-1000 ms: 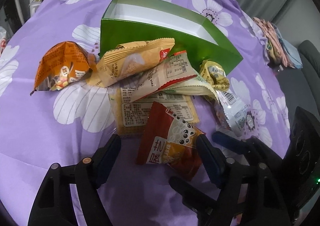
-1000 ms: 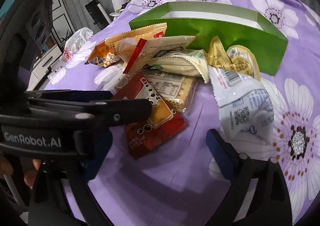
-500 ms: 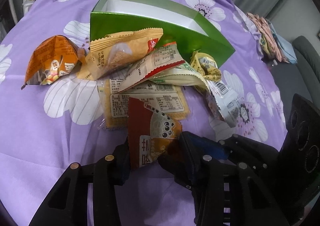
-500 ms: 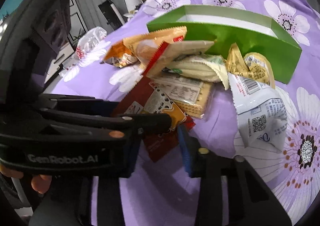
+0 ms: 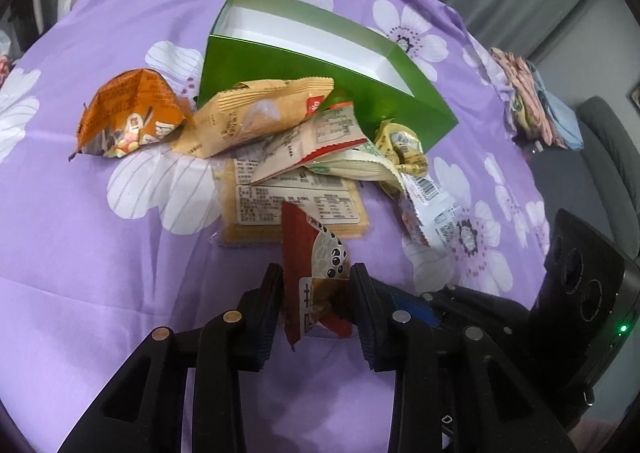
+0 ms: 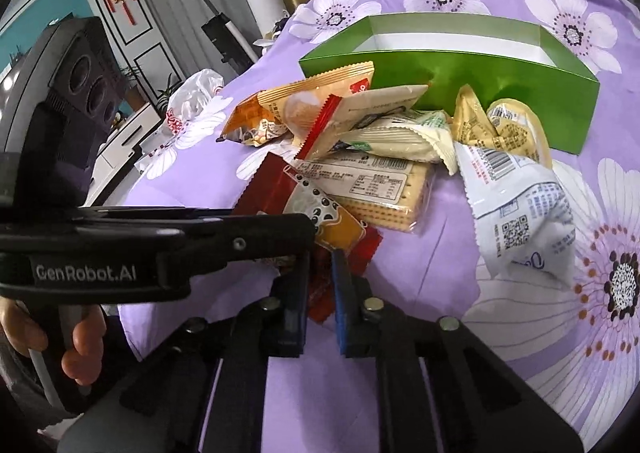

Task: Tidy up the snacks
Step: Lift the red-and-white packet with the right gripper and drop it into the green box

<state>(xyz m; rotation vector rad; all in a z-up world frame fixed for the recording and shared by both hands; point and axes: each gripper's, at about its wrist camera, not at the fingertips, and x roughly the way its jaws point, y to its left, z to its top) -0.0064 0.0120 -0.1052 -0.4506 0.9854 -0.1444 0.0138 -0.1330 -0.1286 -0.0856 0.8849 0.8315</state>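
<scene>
A pile of snack packets lies on a purple flowered cloth in front of an open green box (image 5: 320, 93) (image 6: 480, 93). My left gripper (image 5: 316, 293) is shut on a red packet (image 5: 312, 253) and holds it folded and raised off the cloth. My right gripper (image 6: 322, 285) is shut on the same red packet (image 6: 324, 213) at its near edge, right beside the left gripper's finger (image 6: 260, 241). Behind lie a cracker pack (image 5: 288, 205), a tan packet (image 5: 260, 113), an orange packet (image 5: 128, 117), yellow wrappers (image 5: 404, 145) and a white packet (image 6: 516, 213).
The purple cloth (image 5: 100, 273) covers a rounded table that drops off at the edges. Folded cloths (image 5: 532, 105) lie at the far right edge. A white plastic bag (image 6: 192, 101) lies at the left edge, with room furniture beyond.
Both grippers were open around the red packet a second ago. They have closed on it, and the packet has folded and lifted off the cloth.
</scene>
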